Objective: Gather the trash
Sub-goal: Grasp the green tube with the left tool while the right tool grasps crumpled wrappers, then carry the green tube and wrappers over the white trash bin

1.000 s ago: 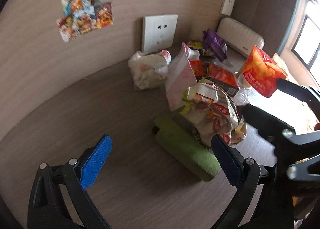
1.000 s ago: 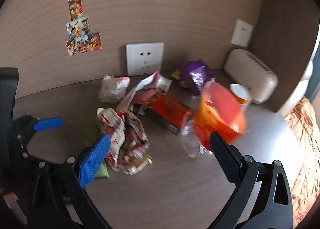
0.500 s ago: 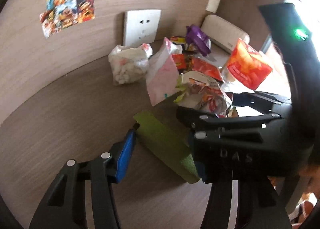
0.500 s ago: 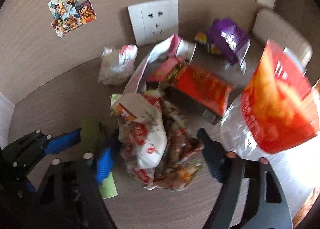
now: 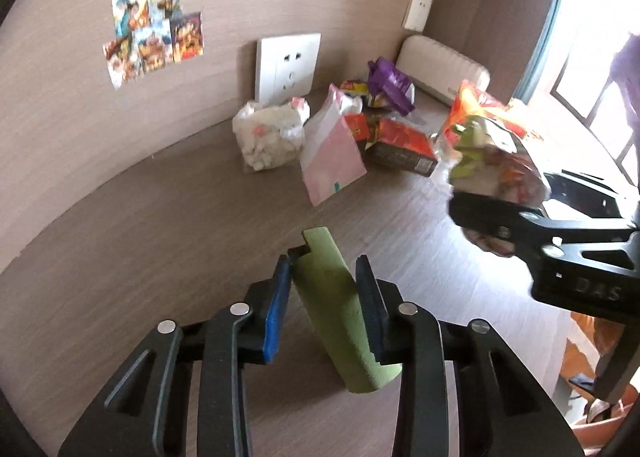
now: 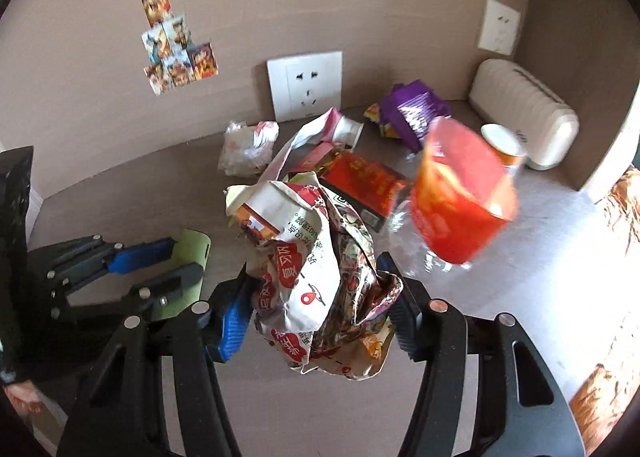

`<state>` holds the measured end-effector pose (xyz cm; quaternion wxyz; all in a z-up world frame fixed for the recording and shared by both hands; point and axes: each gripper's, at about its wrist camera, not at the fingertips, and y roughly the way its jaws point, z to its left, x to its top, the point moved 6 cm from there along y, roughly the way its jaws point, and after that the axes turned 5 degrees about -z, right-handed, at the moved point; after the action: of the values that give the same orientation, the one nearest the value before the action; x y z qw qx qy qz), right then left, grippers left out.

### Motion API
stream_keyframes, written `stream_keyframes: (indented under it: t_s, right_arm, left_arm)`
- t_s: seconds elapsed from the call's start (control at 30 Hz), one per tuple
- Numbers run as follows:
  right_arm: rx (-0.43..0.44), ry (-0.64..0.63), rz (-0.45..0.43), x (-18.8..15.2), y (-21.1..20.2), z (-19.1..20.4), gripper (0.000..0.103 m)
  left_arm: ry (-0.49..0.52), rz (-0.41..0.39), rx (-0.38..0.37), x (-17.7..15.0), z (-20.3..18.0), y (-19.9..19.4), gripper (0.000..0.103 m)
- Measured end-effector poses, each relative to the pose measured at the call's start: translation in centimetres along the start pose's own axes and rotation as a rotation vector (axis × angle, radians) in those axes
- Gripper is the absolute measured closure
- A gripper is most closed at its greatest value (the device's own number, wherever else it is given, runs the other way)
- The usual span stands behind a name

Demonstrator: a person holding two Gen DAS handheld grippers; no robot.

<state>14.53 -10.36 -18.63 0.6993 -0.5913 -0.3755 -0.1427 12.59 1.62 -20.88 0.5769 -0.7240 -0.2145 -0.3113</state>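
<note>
wrapper wad [image 6: 316, 281], chinese print, pinched in right gripper [image 6: 320, 317]; left gripper [image 5: 324, 297] clamps green case [image 5: 340, 317].

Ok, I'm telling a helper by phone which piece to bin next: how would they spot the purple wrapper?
Start at the white wall socket above the desk. Go right toward the cream ribbed box in the corner. The purple wrapper lies between them, near the wall, the only purple thing in a red, white and pink pile.

Wall socket [image 6: 305, 85], stickers [image 6: 176, 53], ribbed white appliance [image 6: 524, 125]
</note>
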Motion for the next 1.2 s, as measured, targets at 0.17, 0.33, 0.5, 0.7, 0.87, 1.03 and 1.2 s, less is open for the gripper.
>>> stream_keyframes:
  t_s: [0.17, 0.33, 0.5, 0.7, 0.87, 1.03, 1.2]
  right_arm:
    - [-0.015, 0.034, -0.048, -0.9, -3.7, -1.2, 0.043]
    - [-0.050, 0.086, -0.065, -2.8, -6.1, -3.7, 0.043]
    - [-0.085, 0.138, -0.067, -4.9, -7.9, -6.0, 0.043]
    - [-0.100, 0.173, -0.058, -6.8, -9.2, -8.0, 0.043]
    - [-0.090, 0.171, -0.064, -7.7, -10.4, -9.4, 0.043]
    - [-0.092, 0.149, -0.075, -8.4, -11.7, -11.3, 0.043]
    - [-0.095, 0.165, -0.090, -9.5, -13.1, -13.6, 0.043]
  left_arm:
    - [0.069, -0.010, -0.001, 0.5, -1.7, -1.4, 0.076]
    - [0.112, 0.040, 0.022, -1.3, -3.5, -0.1, 0.082]
    - [0.160, 0.051, 0.067, -1.3, -4.5, -0.1, 0.082]
    - [0.248, 0.053, 0.124, -1.7, -5.7, -0.1, 0.081]
    - [0.152, 0.106, 0.077, -3.5, -5.7, 0.7, 0.069]
    - [0.139, 0.044, 0.167, -4.2, -5.9, -0.1, 0.077]
    - [0.201, 0.025, 0.173, -3.5, -9.4, -1.6, 0.077]
